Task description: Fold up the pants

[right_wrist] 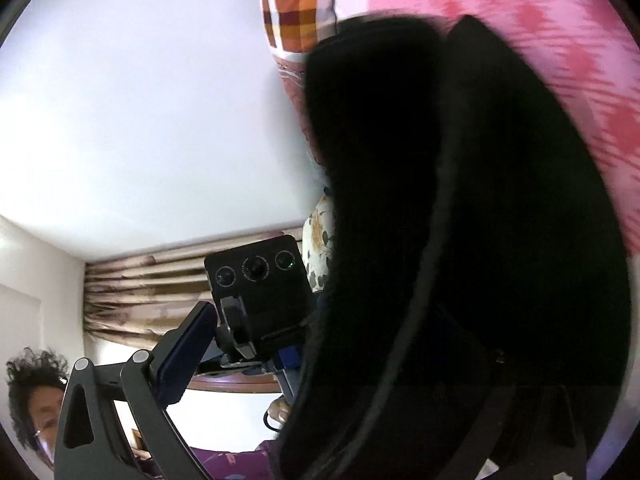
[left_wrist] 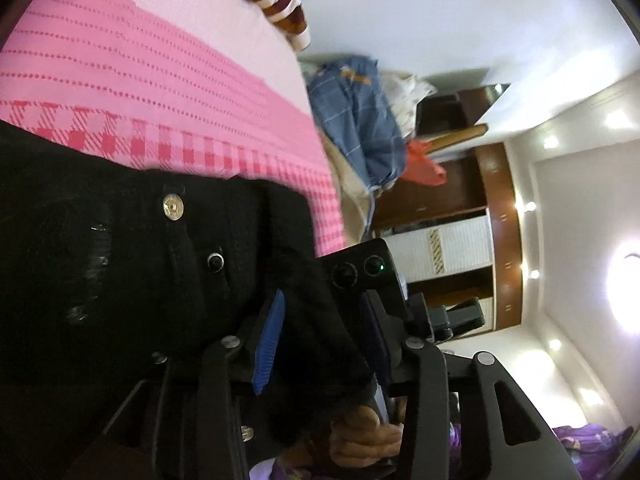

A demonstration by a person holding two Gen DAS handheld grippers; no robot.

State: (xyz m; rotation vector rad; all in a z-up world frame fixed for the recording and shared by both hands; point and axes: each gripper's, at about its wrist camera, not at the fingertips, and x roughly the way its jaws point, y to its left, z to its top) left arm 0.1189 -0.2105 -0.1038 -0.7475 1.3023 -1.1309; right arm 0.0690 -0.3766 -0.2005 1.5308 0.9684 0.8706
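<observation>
- My left gripper was clamped on black pants fabric, near bed edge.
- My right gripper: pants bunched between fingers; closure couldn't be told.

Black pants fill the right claw's forward view. Beyond the waistband, pink bedspread lies open up to the checked pillow; heaped clothes crowd the bedside.

Bedroom: pink bedspread, wardrobe
</observation>
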